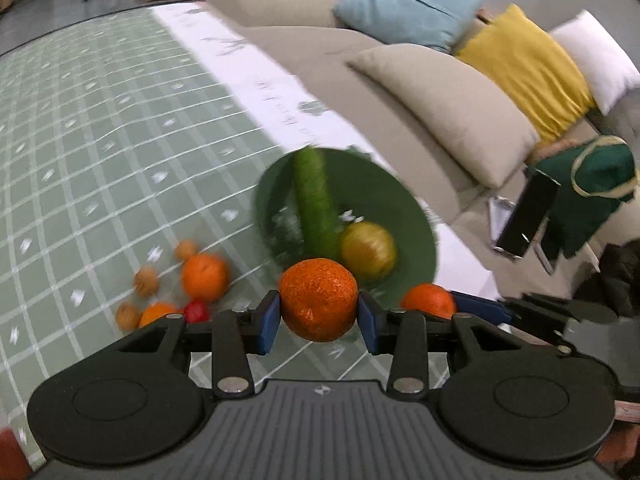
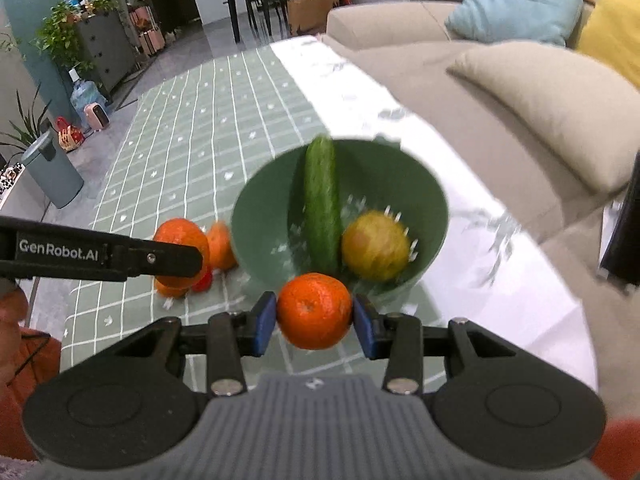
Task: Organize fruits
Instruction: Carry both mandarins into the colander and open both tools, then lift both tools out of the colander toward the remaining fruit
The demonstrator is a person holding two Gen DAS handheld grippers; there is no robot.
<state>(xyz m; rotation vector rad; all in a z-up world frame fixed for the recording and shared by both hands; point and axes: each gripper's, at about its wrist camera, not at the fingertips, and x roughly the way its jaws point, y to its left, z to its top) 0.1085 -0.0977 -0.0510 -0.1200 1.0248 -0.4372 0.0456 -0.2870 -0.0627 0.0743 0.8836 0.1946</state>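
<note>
My left gripper (image 1: 319, 317) is shut on an orange mandarin (image 1: 318, 300), held just short of the green bowl (image 1: 384, 200). My right gripper (image 2: 314, 320) is shut on another mandarin (image 2: 314, 311) at the near rim of the same bowl (image 2: 424, 184). The bowl holds a cucumber (image 2: 322, 208) and a yellow-green apple (image 2: 375, 246). In the left wrist view the right gripper's mandarin (image 1: 429, 300) shows to the right. Loose oranges (image 1: 204, 276), walnuts (image 1: 146, 280) and a small red fruit (image 1: 197, 311) lie on the cloth at left.
The table has a green checked cloth (image 1: 100, 152) with a white border. A beige sofa (image 1: 360, 92) with blue, yellow, white and beige cushions runs along the right. A phone on a stand (image 1: 526, 214) and green cloth sit at the right.
</note>
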